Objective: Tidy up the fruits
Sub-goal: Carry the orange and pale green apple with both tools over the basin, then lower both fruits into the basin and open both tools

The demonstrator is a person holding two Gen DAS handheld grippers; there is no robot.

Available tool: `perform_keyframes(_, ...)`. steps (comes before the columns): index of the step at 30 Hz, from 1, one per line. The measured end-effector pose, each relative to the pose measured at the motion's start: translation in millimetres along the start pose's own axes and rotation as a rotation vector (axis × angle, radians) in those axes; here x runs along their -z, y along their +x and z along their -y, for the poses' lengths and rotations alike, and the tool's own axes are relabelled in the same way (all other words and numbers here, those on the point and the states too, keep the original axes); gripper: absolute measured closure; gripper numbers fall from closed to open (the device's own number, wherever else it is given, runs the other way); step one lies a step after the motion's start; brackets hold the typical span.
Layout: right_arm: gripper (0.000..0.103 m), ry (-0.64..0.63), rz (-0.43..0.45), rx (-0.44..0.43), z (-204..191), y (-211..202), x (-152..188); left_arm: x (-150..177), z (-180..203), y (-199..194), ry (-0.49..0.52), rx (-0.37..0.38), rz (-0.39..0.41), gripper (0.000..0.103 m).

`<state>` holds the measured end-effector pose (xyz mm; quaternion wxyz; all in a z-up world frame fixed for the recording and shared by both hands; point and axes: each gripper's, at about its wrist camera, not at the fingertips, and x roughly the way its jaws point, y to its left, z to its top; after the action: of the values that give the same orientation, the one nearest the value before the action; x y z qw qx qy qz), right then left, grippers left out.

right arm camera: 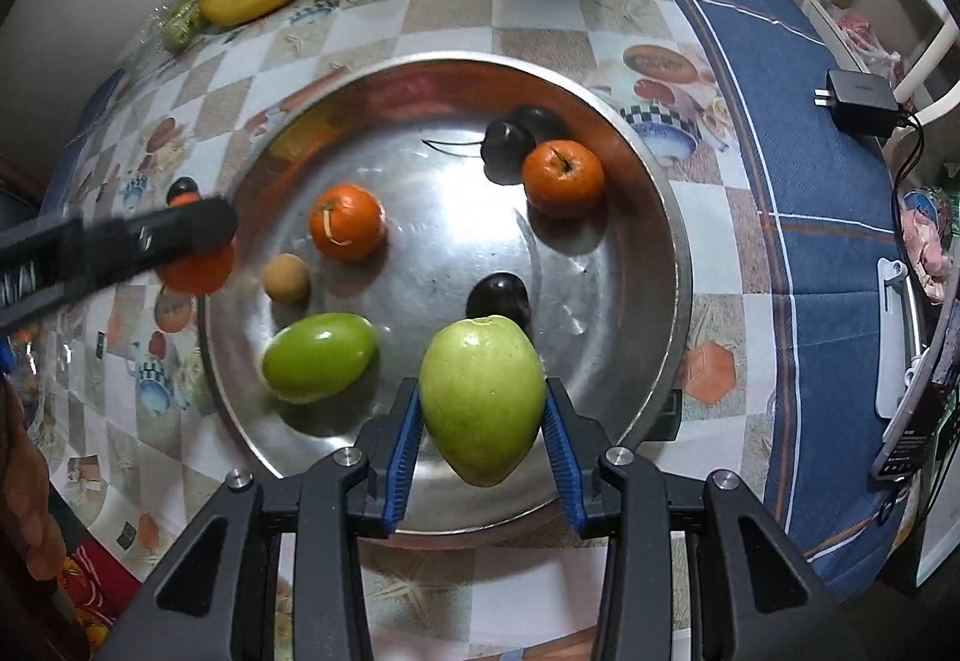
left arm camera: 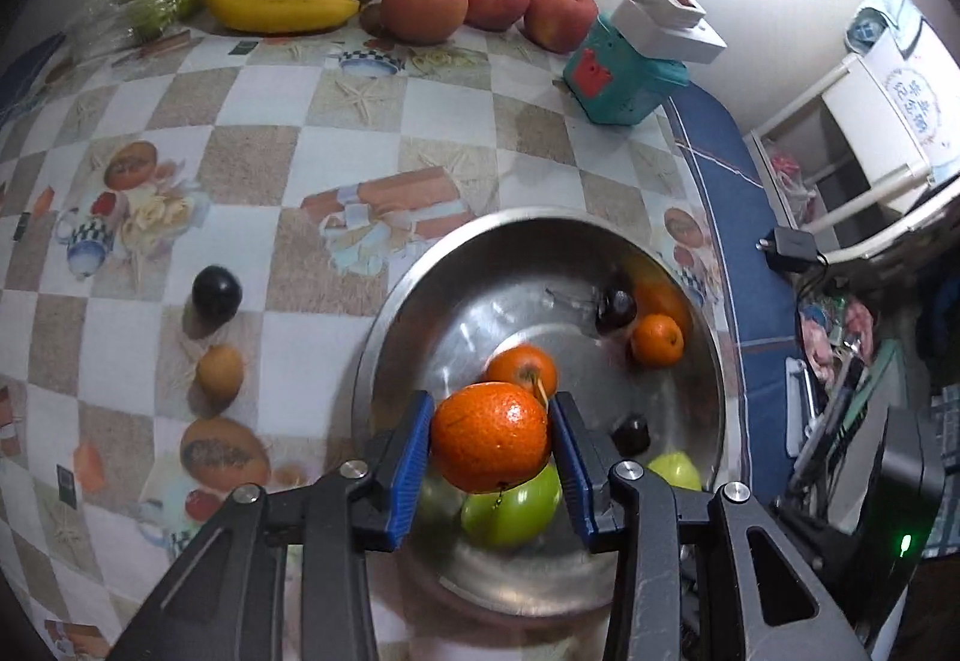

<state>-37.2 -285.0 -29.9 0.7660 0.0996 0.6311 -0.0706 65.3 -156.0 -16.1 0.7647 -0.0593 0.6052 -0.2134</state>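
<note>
Fruit fills both grips: the left hand-held gripper clamps an orange above the metal bowl, and the right hand-held gripper clamps a green apple over the bowl's near side. Ahead of them in the bowl lie two more oranges, dark plums and another green fruit.

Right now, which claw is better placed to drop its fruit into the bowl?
Right. The right claw holds its green fruit well inside the metal bowl. The left claw grips its orange nearer the rim, above another green fruit.
</note>
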Motion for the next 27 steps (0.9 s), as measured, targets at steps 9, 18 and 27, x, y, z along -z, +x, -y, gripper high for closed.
perform_keyframes(9, 0.062, -0.004, -0.028, 0.022, -1, 13, -4, -8, 2, 14, 0.033, -0.044, 0.023, 0.061)
perform_keyframes(18, 0.062, -0.006, -0.041, 0.047, -6, 23, -10, -7, -2, 22, 0.035, -0.032, -0.003, 0.061)
perform_keyframes(27, 0.062, -0.018, -0.051, 0.066, -10, 25, -12, -8, -2, 27, 0.04, -0.024, -0.024, 0.061)
